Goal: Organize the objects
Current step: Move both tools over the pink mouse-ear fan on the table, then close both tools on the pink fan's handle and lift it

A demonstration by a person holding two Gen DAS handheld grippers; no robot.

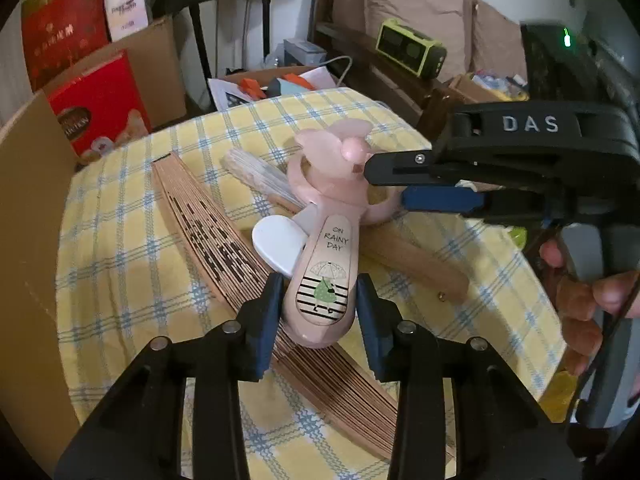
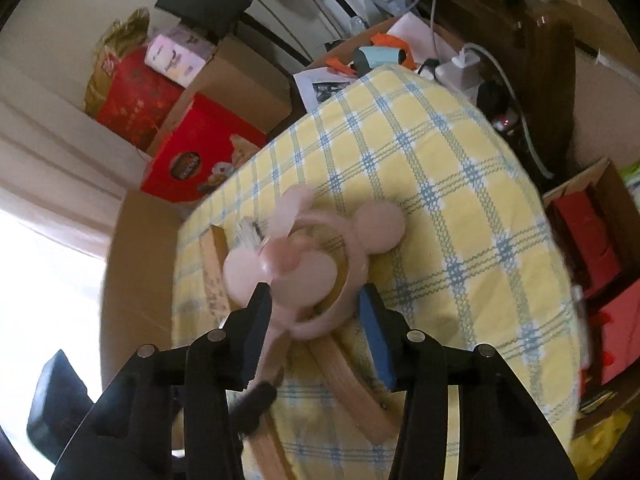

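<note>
My left hand-held gripper (image 1: pixel 318 306) pinches the handle of the pink plastic handheld fan (image 1: pixel 326 264) over the yellow checked tabletop (image 1: pixel 120 248). My right hand-held gripper (image 2: pixel 314 314) straddles its ring, contact unclear. An open cardboard box (image 1: pixel 160 64) holds a red carton (image 1: pixel 100 100).

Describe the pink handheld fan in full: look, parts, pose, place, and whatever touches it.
The pink handheld fan looks like glossy plastic. Its handle bears "ON RAINY DAY" over a figure with an umbrella, and its ring guard with round ears encloses soft pink blades. It lies across folded wooden fans on the yellow checked tablecloth. The left gripper closes on the handle, and the right gripper brackets the head; whether its pads press cannot be told.
</note>
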